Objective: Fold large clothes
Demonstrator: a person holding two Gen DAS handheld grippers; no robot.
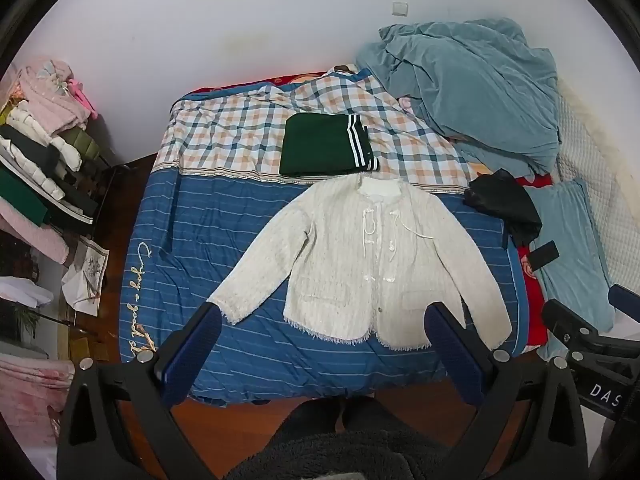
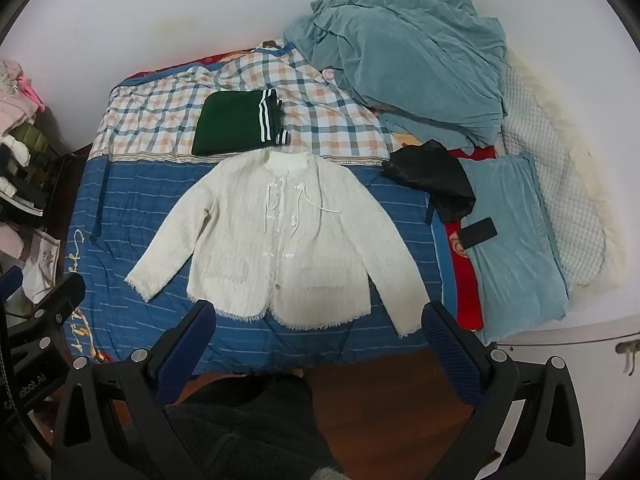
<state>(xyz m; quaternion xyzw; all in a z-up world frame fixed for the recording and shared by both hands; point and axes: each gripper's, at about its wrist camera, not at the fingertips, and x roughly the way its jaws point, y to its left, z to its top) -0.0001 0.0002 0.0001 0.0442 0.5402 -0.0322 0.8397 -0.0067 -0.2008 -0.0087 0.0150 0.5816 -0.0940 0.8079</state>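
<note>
A white knitted jacket (image 1: pixel 360 260) lies flat and face up on the blue striped bed cover (image 1: pixel 200 240), sleeves spread out to both sides; it also shows in the right wrist view (image 2: pixel 280 240). My left gripper (image 1: pixel 324 320) is open and empty, held above the jacket's hem near the bed's front edge. My right gripper (image 2: pixel 320 320) is open and empty, also above the hem. A folded dark green garment with white stripes (image 1: pixel 326 146) lies beyond the jacket's collar and shows in the right wrist view (image 2: pixel 238 122) too.
A crumpled teal blanket (image 2: pixel 404 60) lies at the back right. A black bag (image 2: pixel 432 176), a black phone (image 2: pixel 478 232) and a teal pillow (image 2: pixel 516 248) lie right of the jacket. Stacked clothes (image 1: pixel 36 140) are at the left. Wooden floor (image 2: pixel 380 400) lies below.
</note>
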